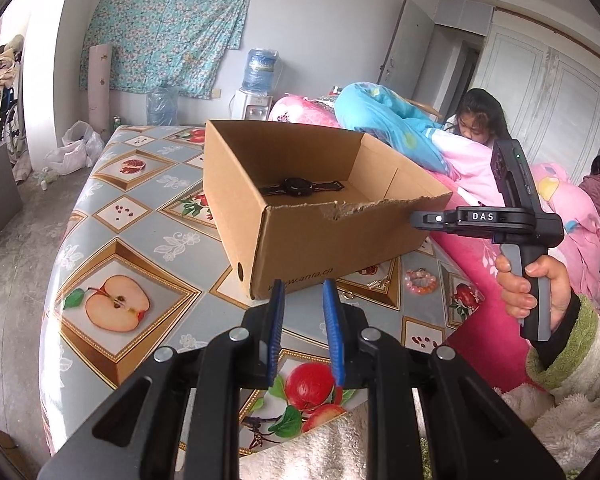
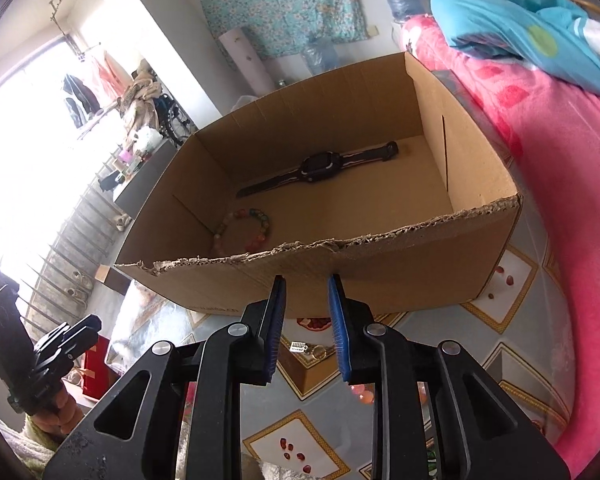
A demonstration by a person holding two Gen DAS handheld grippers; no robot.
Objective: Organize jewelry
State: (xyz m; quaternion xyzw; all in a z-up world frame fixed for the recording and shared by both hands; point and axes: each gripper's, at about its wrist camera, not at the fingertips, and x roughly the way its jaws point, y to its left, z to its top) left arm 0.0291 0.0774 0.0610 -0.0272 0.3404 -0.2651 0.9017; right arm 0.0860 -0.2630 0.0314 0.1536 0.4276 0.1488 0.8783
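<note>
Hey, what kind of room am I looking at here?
Most likely a lived-in bedroom at home: pink floral bedding heaped on a bed beside the table, a water dispenser against the wall, and clothes on a rack by the window.

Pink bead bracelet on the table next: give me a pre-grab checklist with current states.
1. Right gripper open and empty: ok.
2. Left gripper open and empty: ok.
3. Pink bead bracelet out on the table, beside the cardboard box, nothing on top: ok.
4. Box upright, top open: ok.
5. Room on the box floor beside the black watch and the multicolour bead bracelet: ok.
6. Small silver clip below the right gripper, clear of the approach: cannot tell.
</note>
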